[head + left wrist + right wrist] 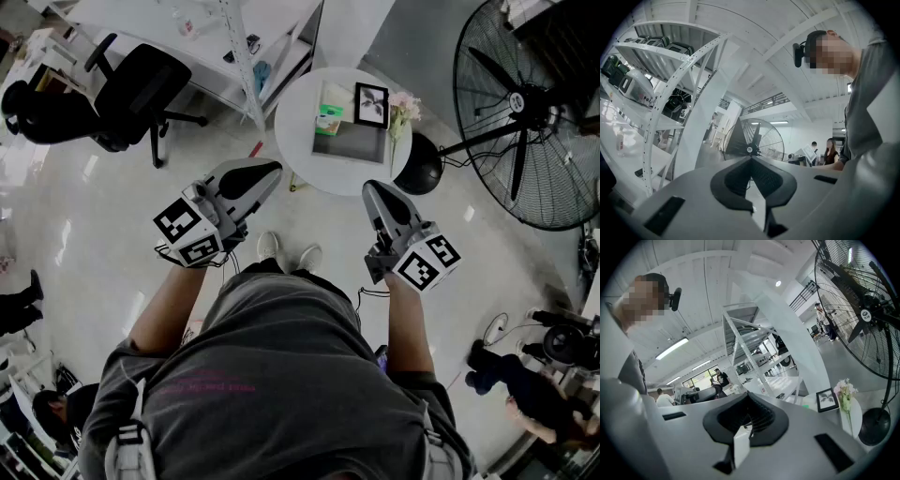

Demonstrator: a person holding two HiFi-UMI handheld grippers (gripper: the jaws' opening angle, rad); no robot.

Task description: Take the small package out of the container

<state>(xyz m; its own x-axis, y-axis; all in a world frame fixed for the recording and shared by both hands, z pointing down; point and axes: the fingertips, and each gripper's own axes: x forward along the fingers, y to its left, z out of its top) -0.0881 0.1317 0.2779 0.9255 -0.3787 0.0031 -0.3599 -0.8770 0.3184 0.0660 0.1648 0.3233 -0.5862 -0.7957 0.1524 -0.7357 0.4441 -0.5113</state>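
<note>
The small green package (328,120) lies on the round white table (298,150), at the far left corner of the open grey container (354,147). From the head view I cannot tell whether it sits inside that corner or on the rim. A framed picture (371,103) stands at the container's far right corner, with a bunch of pale flowers (403,106) just beside it.

Both tongs are held in the air in front of the person, above the floor, on the near side of the table. Neither touches the table, the container or the package.

The left tongs (270,171) point up and to the right, toward the table's left edge. The package lies ahead of them and a little to their right, well apart. Their own view shows the dark pads meeting at the tip with nothing between them. That view looks past a white shelf rack (670,93) toward a big floor fan (754,140), and the table is out of its sight.

The right tongs (372,187) point up and slightly left, and their tip shows close to the table's near edge. The package lies ahead and to their left, across the container, and apart from them. Their pads are pressed together and hold nothing. Their own view takes in the framed picture and the flowers at the lower right.

A black office chair (122,89) stands off to the left, away from the table.
</note>
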